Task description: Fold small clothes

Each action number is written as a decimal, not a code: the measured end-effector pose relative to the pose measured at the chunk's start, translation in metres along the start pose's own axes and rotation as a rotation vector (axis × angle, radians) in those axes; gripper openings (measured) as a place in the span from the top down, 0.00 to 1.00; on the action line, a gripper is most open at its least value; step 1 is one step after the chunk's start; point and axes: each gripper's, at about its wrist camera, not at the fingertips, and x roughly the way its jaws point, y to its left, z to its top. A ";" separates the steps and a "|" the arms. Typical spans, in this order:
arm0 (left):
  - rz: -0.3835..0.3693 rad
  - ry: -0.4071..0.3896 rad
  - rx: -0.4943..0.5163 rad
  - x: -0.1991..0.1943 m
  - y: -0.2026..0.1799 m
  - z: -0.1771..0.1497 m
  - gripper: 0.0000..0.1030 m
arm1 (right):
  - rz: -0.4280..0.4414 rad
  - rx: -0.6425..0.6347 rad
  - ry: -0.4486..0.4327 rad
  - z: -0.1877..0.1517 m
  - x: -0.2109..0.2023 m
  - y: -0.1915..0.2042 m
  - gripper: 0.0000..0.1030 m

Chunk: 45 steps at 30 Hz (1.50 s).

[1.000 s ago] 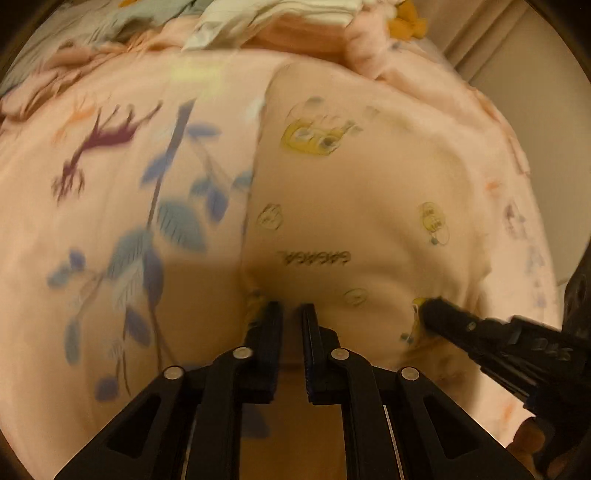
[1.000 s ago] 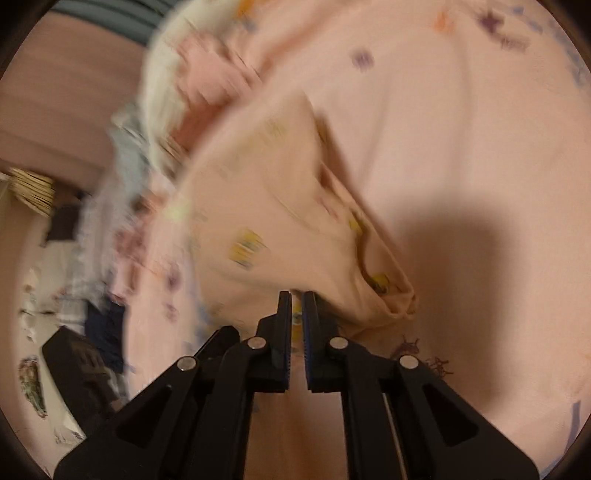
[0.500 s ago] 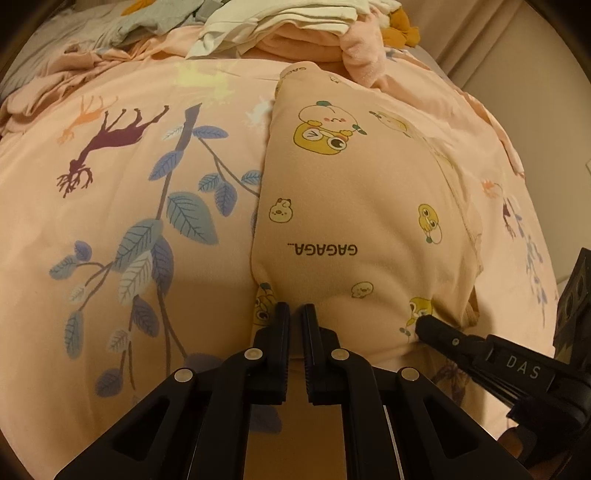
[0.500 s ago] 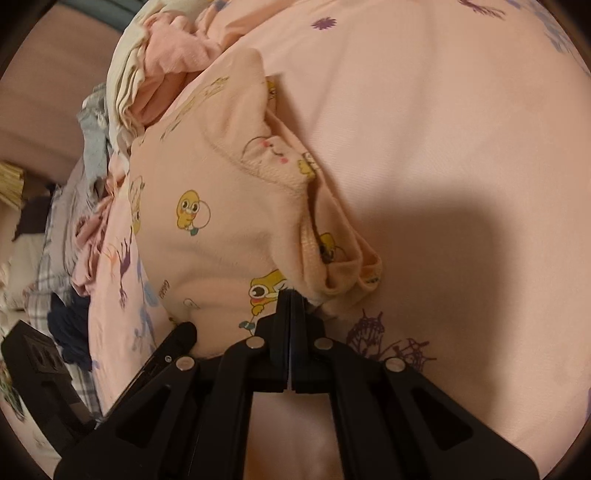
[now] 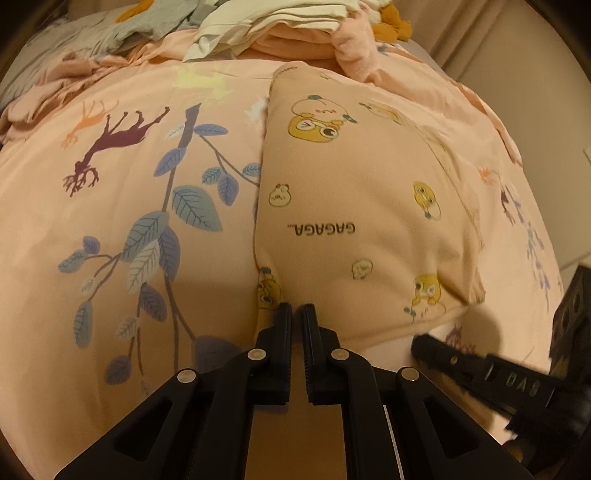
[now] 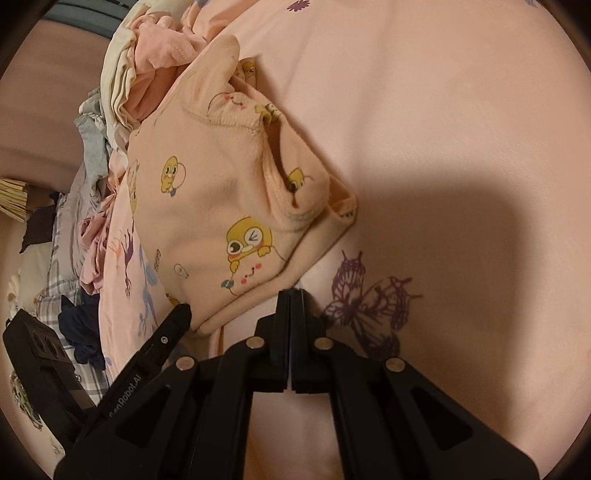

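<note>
A peach garment [image 5: 351, 206] printed with yellow cartoon figures and the word GAGAGA lies folded on the pink bedsheet [image 5: 110, 221]. My left gripper [image 5: 297, 310] is shut on its near hem at the left corner, with cloth showing in the thin slit between the fingers. The right wrist view shows the same garment [image 6: 207, 206], its bunched neck opening turned to the right. My right gripper [image 6: 291, 295] is fully shut, its tips on the sheet just short of the garment's near edge. From the left wrist view the right gripper [image 5: 421, 345] sits apart from the cloth.
A heap of other clothes [image 5: 280, 29] lies at the far end of the bed, also seen as a pile [image 6: 147, 74] at upper left. The sheet [image 6: 443, 147] to the right is bare. Clutter on the floor [image 6: 48, 229] lies past the bed's left edge.
The right gripper has closed fully and drawn back from the garment's near right corner onto the sheet. The garment now lies still and flat. The left gripper has stayed at the hem.
</note>
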 end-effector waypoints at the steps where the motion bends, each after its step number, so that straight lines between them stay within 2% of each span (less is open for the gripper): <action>1: 0.004 0.004 0.014 -0.002 0.000 -0.002 0.92 | -0.001 0.008 0.009 0.000 0.000 0.001 1.00; 3: -0.011 0.039 0.018 -0.007 0.003 -0.005 0.92 | 0.005 0.004 0.036 0.001 -0.001 0.002 1.00; 5: -0.046 0.123 -0.027 -0.009 0.013 -0.003 0.91 | 0.021 -0.032 0.085 0.005 -0.001 0.002 0.98; 7: -0.056 0.173 -0.050 -0.012 0.023 0.004 0.91 | 0.030 -0.045 0.146 0.012 -0.005 0.001 0.95; 9: -0.072 0.156 -0.069 -0.022 0.034 0.020 0.87 | 0.022 -0.063 0.173 0.021 -0.017 0.000 0.86; 10: -0.090 0.128 -0.087 -0.029 0.040 0.029 0.72 | 0.021 -0.077 0.159 0.027 -0.027 0.001 0.77; 11: -0.138 0.099 -0.121 -0.035 0.047 0.039 0.48 | 0.033 -0.087 0.130 0.034 -0.038 0.003 0.72; 13: -0.301 0.062 -0.217 -0.041 0.063 0.059 0.27 | 0.076 -0.103 0.075 0.048 -0.061 0.005 0.44; 14: -0.396 0.063 -0.268 -0.039 0.071 0.069 0.23 | 0.102 -0.114 0.058 0.056 -0.070 0.006 0.37; 15: -0.473 0.069 -0.306 -0.036 0.077 0.078 0.22 | 0.124 -0.122 0.048 0.063 -0.074 0.008 0.26; 16: -0.515 0.066 -0.324 -0.033 0.080 0.085 0.22 | 0.142 -0.129 0.039 0.071 -0.077 0.009 0.20; 17: -0.542 0.063 -0.334 -0.026 0.082 0.093 0.20 | 0.158 -0.135 0.034 0.080 -0.078 0.010 0.19; 20: -0.482 0.140 -0.284 0.001 0.075 0.109 0.20 | 0.225 -0.147 0.091 0.106 -0.061 0.012 0.19; 23: -0.491 0.249 -0.241 0.035 0.064 0.110 0.20 | 0.251 -0.122 0.164 0.129 -0.025 0.011 0.18; 25: -0.492 0.294 -0.227 0.050 0.056 0.106 0.20 | 0.264 -0.097 0.208 0.138 -0.003 0.010 0.18; 28: -0.574 0.308 -0.242 0.060 0.053 0.106 0.20 | 0.288 -0.080 0.267 0.144 0.023 0.010 0.19; 30: -0.666 0.337 -0.304 0.070 0.058 0.107 0.20 | 0.310 -0.070 0.301 0.147 0.037 0.010 0.20; 32: -0.733 0.367 -0.364 0.081 0.063 0.109 0.20 | 0.348 -0.064 0.294 0.148 0.040 0.011 0.20; 34: -0.771 0.375 -0.365 0.085 0.060 0.111 0.20 | 0.396 -0.035 0.280 0.149 0.043 0.010 0.21; 35: -0.780 0.377 -0.349 0.086 0.057 0.112 0.24 | 0.414 -0.037 0.282 0.149 0.046 0.012 0.24; 37: -0.774 0.384 -0.318 0.089 0.047 0.113 0.34 | 0.418 -0.052 0.306 0.147 0.055 0.020 0.37; 38: -0.741 0.385 -0.314 0.093 0.043 0.112 0.48 | 0.409 -0.068 0.306 0.145 0.058 0.025 0.40; 40: -0.671 0.378 -0.314 0.097 0.044 0.110 0.65 | 0.362 -0.091 0.272 0.144 0.061 0.029 0.61; 43: -0.703 0.351 -0.369 0.103 0.055 0.101 0.73 | 0.347 -0.092 0.218 0.139 0.066 0.029 0.71; 45: -0.673 0.332 -0.333 0.098 0.051 0.100 0.73 | 0.315 -0.106 0.188 0.135 0.063 0.034 0.72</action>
